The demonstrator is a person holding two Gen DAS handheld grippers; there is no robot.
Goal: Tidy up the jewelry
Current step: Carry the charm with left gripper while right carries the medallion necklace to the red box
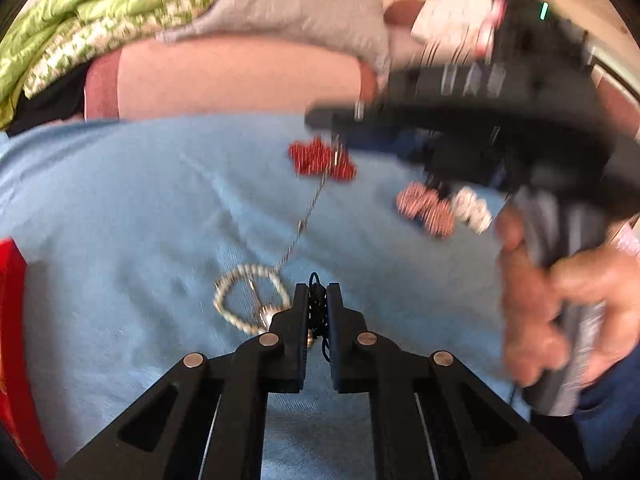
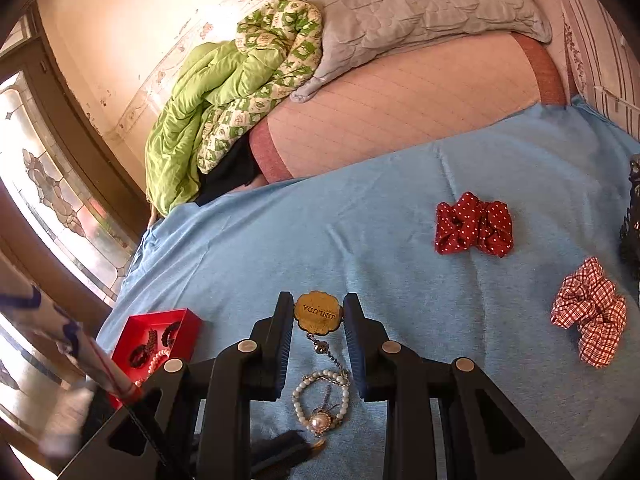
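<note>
A light blue knitted cloth (image 2: 360, 216) is covering the near part of a bed, giving way farther back to a pink quilted mattress (image 2: 400, 108) stitched in slanting lines, with a grey scallop-quilted pillow (image 2: 420, 4) and a crumpled green patterned comforter (image 2: 224, 92) lying against a peach wall; a leaded-glass window (image 2: 48, 192) is glowing at the left of the right wrist view. The right gripper (image 2: 319, 312), angled down toward the cloth, is pinching a scalloped gold tag (image 2: 319, 313) lettered JINLUDA between its ribbed black pads, the jaws standing at a narrow gap set by the tag's width. A thin chain (image 2: 332, 356) is hanging from the tag to a pearl bracelet (image 2: 318, 400) with a round pearl centrepiece, which is resting on the cloth just beneath the jaws. The left gripper (image 1: 318, 312), also tipped downward, is clamping a dark blue cord (image 1: 317, 308) with its jaws nearly together, just beside the bracelet. A hand (image 1: 560, 304) is wrapping around the grey ribbed handle of the right gripper at the right of the blurred left wrist view. A red polka-dot scrunchie (image 2: 474, 224) and a red-checked scrunchie (image 2: 588, 312) are lying apart on the cloth to the right, and a red box (image 2: 160, 340) holding dark beaded pieces and pearls is sitting near the left edge.
</note>
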